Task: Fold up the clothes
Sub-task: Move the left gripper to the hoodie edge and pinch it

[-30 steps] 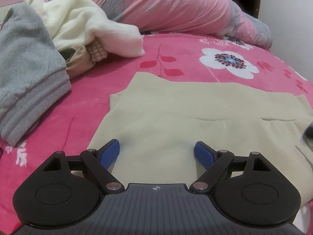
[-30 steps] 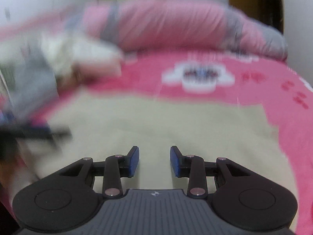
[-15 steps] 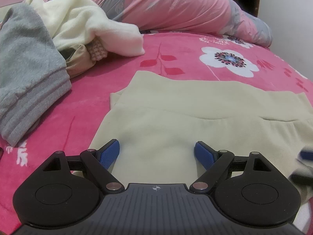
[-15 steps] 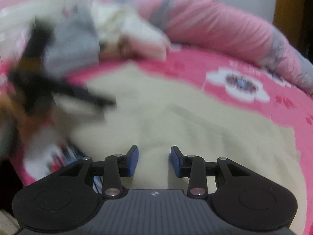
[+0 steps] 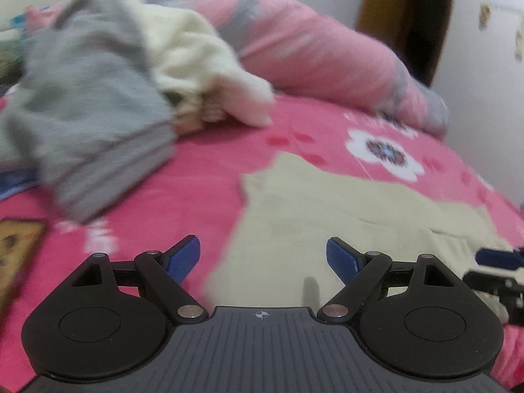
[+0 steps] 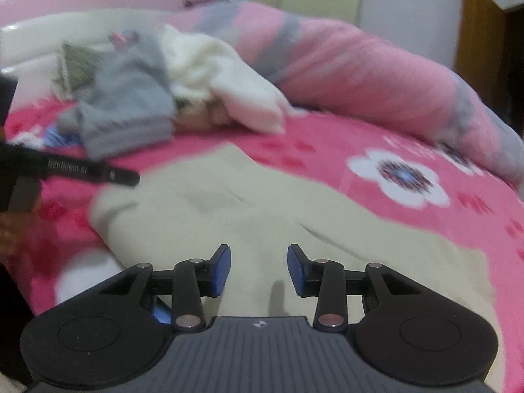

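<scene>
The bedspread is hot pink with white flowers and red leaf prints. On it lie a plain beige garment, a grey sweater with ribbed hem and a cream fleece. The rolled duvet is pink with grey patches.

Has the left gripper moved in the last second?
Yes. The left gripper has shifted left: its left finger now sits over the pink sheet, off the beige garment.
</scene>
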Tool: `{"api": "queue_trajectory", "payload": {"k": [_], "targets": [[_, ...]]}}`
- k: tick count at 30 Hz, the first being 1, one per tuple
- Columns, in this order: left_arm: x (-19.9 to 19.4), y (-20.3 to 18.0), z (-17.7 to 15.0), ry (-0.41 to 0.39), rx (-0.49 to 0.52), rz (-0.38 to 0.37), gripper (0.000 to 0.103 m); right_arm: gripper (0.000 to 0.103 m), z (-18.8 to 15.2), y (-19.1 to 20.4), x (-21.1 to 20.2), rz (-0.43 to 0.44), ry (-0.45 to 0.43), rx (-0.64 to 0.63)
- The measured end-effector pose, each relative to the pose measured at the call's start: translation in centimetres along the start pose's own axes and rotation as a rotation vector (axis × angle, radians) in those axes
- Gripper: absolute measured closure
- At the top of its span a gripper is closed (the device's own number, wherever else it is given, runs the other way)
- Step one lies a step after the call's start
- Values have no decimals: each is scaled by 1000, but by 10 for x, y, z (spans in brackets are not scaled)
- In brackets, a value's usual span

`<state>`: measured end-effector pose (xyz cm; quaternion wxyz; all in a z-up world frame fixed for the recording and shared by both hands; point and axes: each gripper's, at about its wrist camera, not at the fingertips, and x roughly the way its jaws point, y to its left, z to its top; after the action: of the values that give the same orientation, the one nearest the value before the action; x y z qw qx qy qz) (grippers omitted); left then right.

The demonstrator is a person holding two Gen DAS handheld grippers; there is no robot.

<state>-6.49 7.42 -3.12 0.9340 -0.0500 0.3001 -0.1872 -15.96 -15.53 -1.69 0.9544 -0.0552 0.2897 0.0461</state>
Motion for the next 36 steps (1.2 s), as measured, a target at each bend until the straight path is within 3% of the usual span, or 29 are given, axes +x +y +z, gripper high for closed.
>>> {"api": "queue_trajectory", "payload": {"k": [4,7,10,14,18,21,24,31,36], "targets": [[-22,23,-9,-8,-20,44,20,64,21,29,21,132,-39,-18],[-29,34,-17,3,-49,50,25,65,9,50,52,176,21,-58],[-32,42,-22,3,-93,15,35,63,-4,71,82,218,79,-97],[-35,49,-26,8,-162,-77,44,65,10,64,68,224,79,-77],[-31,47,-28,36,-207,-181,46,64,11,62,45,191,10,-122],[-20,41,-29,73,-213,-198,48,63,7,74,33,159,-26,-220],[-9,33,-29,115,-203,-216,49,63,8,72,29,95,-20,-240],[12,16,-32,191,-173,-244,47,63,1,6,30,-113,67,-49],[26,23,-28,227,-231,-302,42,63,-13,-35,39,-243,128,52]]}}
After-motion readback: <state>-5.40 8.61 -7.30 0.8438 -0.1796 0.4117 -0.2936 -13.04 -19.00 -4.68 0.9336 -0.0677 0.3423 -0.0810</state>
